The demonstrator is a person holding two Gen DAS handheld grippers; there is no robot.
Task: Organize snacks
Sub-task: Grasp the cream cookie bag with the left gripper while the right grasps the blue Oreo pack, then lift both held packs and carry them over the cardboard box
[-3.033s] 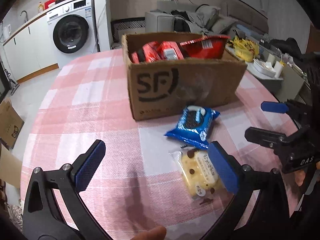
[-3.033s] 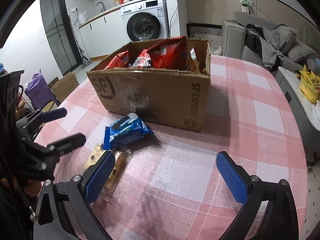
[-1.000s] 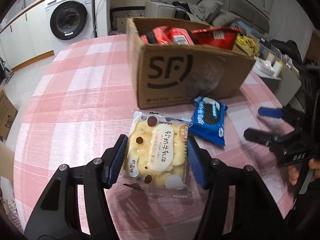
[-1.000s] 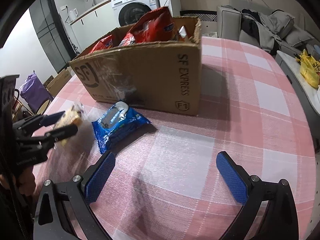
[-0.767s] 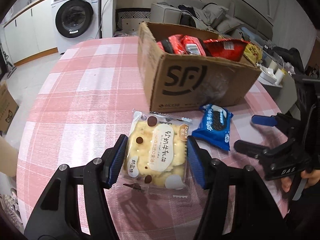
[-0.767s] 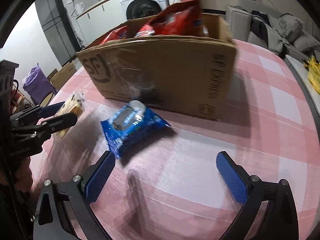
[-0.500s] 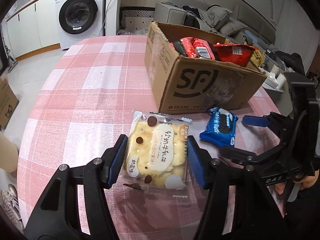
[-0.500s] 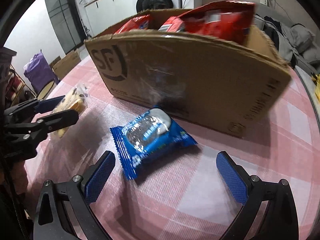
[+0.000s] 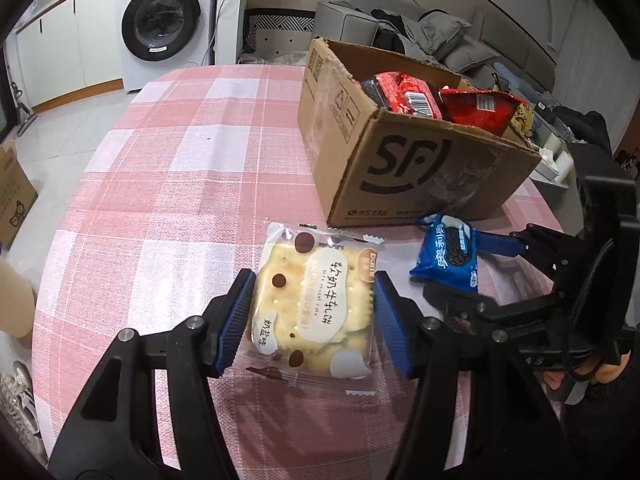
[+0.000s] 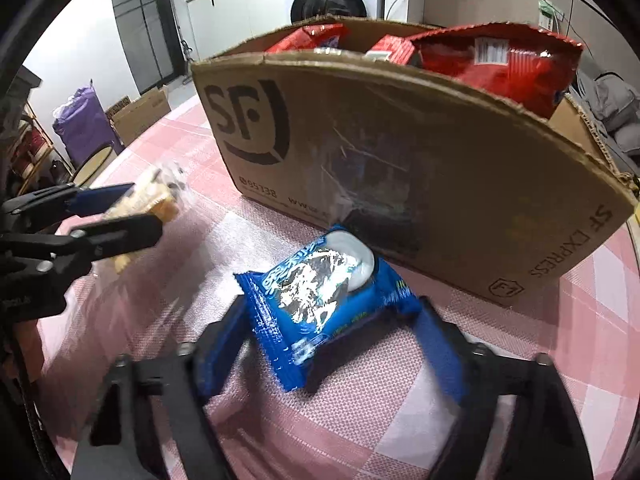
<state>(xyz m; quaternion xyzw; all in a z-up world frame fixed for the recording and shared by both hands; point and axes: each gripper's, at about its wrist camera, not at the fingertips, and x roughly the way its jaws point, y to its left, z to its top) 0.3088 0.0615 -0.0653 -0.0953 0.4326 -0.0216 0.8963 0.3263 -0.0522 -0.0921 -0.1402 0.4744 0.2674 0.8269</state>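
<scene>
My left gripper (image 9: 312,320) is shut on a yellow cracker packet (image 9: 316,304) and holds it above the pink checked table (image 9: 180,184). It also shows in the right wrist view (image 10: 148,196). A blue Oreo packet (image 10: 320,296) lies on the table in front of the cardboard SF box (image 10: 400,152). My right gripper (image 10: 332,332) has its jaws on both sides of the Oreo packet, closing in on it; the frame is blurred. In the left wrist view the Oreo packet (image 9: 450,256) sits between the right gripper's fingers (image 9: 496,242). The box (image 9: 420,172) holds red snack bags (image 9: 404,92).
A washing machine (image 9: 164,24) and white cabinets stand beyond the table's far edge. A sofa with clothes (image 9: 420,28) is behind the box. A small cardboard box (image 9: 12,196) sits on the floor at left. A purple bag (image 10: 84,124) stands on the floor.
My left gripper closed on the cracker packet, lifted it and carries it left. My right gripper moved forward to the Oreo packet and its jaws narrowed around it.
</scene>
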